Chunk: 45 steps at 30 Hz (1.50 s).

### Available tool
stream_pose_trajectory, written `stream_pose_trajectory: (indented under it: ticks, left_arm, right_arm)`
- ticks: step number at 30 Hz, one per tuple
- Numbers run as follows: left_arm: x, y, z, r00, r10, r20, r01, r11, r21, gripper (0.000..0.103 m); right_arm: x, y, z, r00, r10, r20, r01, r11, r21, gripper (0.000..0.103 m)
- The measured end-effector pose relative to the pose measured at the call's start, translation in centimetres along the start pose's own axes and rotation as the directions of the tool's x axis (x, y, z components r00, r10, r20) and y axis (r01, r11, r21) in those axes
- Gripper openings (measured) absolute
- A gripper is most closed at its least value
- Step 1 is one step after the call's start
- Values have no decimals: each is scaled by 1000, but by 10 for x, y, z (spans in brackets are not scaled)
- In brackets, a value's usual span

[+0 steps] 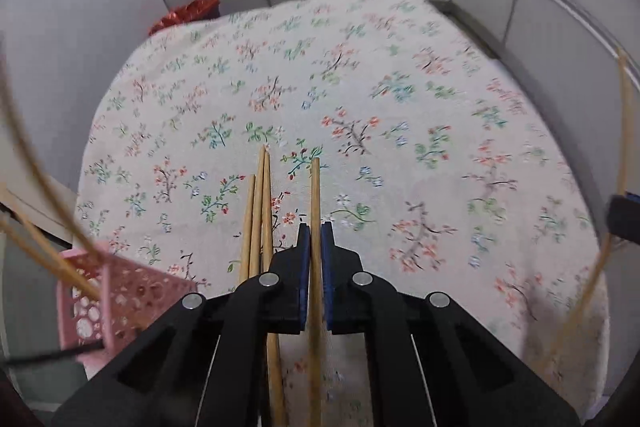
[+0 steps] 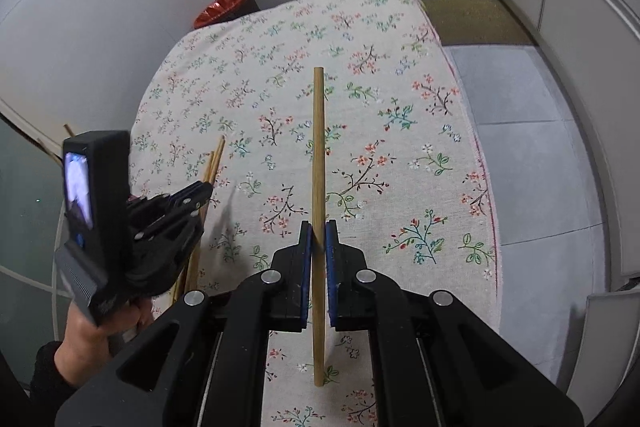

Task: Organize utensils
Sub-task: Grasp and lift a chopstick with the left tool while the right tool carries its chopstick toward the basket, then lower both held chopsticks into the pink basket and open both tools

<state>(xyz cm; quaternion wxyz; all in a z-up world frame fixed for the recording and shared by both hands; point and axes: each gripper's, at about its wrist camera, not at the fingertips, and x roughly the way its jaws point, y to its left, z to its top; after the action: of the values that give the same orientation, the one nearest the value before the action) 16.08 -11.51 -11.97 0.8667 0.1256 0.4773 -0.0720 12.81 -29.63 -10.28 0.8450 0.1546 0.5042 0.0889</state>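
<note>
My left gripper point(image 1: 315, 231) is shut on a wooden chopstick point(image 1: 315, 211) that points forward above the floral tablecloth. Three more chopsticks point(image 1: 259, 211) lie on the cloth just left of it. A pink perforated basket point(image 1: 116, 303) sits at the lower left, with thin sticks in it. My right gripper point(image 2: 318, 229) is shut on another wooden chopstick point(image 2: 319, 147), held along its fingers above the cloth. The left gripper point(image 2: 202, 189) also shows in the right wrist view, over the lying chopsticks point(image 2: 214, 163).
The table carries a floral cloth point(image 1: 400, 107). A red bin point(image 2: 226, 7) stands behind the table's far left corner. White panelled walls surround the table. Grey floor point(image 2: 540, 147) lies to the right of the table edge.
</note>
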Motion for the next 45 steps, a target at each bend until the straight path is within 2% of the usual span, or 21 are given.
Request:
stream_pose_trajectory:
  ticks: [5,11,15,28,32,36,39,41,43,45]
  left_arm:
    - [-62,8,-12,991,-35,131,34,999,9,5]
    - [-118,18,-30,960,-76,270,78,997,0,5]
    - [-148,33,-40,932,-108,345,123,992,-21,5]
    - [-227,80,-59,827,-148,542,207,977,-49,5]
    - [-248,102,-59,789,-126,601,220,972,-86,5]
    - [-259,122,-59,776,-91,624,219,967,-130,5]
    - [-262,137,-58,764,-38,644,195,965,-174,5]
    - [-263,146,-61,753,-1,658,176,964,-200,5]
    - [-265,152,-62,735,51,677,148,961,-233,5]
    - [-264,156,-62,724,67,686,149,957,-251,5]
  right_arm:
    - [-28,17,-9,997,-16,74,21,998,-57,6]
    - [-60,33,-15,986,-34,164,54,991,-122,6]
    - [-78,42,-19,973,-42,228,79,985,-154,6]
    - [-118,89,-18,938,30,345,47,976,-213,6]
    - [-118,107,-18,933,59,354,29,971,-238,6]
    - [-117,125,-18,931,88,354,13,962,-273,6]
    - [-116,140,-16,928,123,352,-15,955,-295,6]
    - [-117,150,-15,923,143,359,-28,952,-306,6]
    - [-117,159,-15,916,164,365,-44,948,-315,6]
    - [-115,166,-13,910,184,372,-60,946,-320,6]
